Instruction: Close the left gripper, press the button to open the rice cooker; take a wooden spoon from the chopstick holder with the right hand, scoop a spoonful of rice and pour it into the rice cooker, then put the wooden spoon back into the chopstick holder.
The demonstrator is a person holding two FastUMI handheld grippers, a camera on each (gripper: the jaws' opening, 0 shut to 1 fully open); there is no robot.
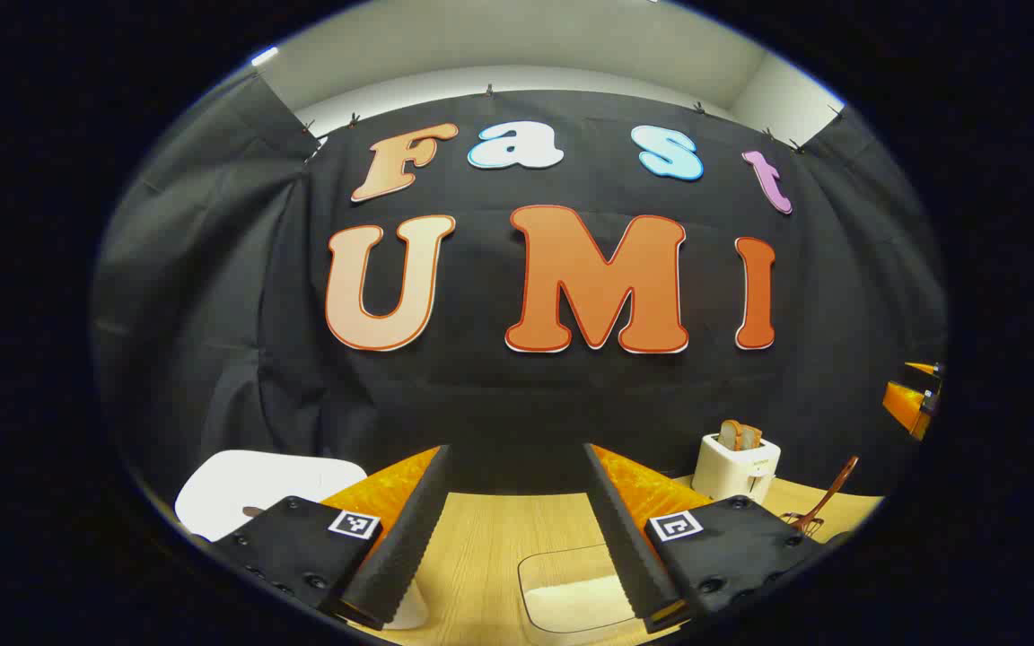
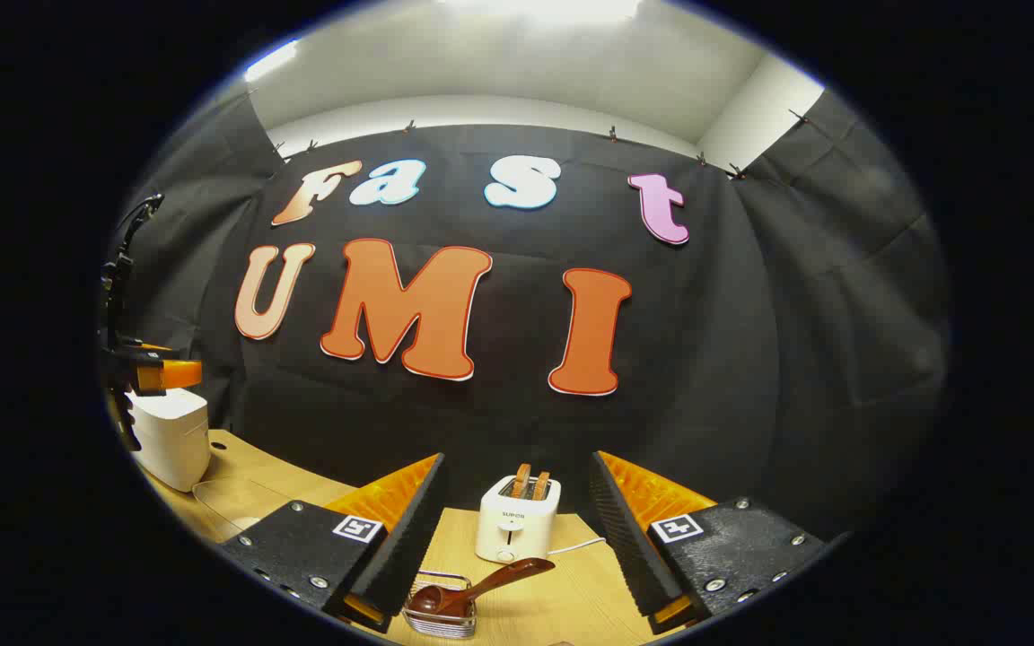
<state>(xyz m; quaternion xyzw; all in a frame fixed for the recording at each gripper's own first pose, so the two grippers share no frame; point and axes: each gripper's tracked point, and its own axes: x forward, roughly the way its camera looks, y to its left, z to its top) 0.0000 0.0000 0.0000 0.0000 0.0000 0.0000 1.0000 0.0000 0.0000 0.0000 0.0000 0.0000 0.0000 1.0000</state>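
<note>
Left claw point(image 1: 517, 538): mine, spread wide, empty, above the light wooden table point(image 1: 481, 547).
Right claw point(image 2: 517, 547): spread, empty.
White rice cooker point(image 2: 171, 435): table's left edge.
Brown wooden spoon point(image 2: 481, 583): in wire chopstick holder point(image 2: 441, 619), just below my right claw.

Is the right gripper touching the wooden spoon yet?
Apart. In the right gripper view the right gripper is open, and the wooden spoon lies in the wire holder between and beyond its fingers, touching neither.
</note>
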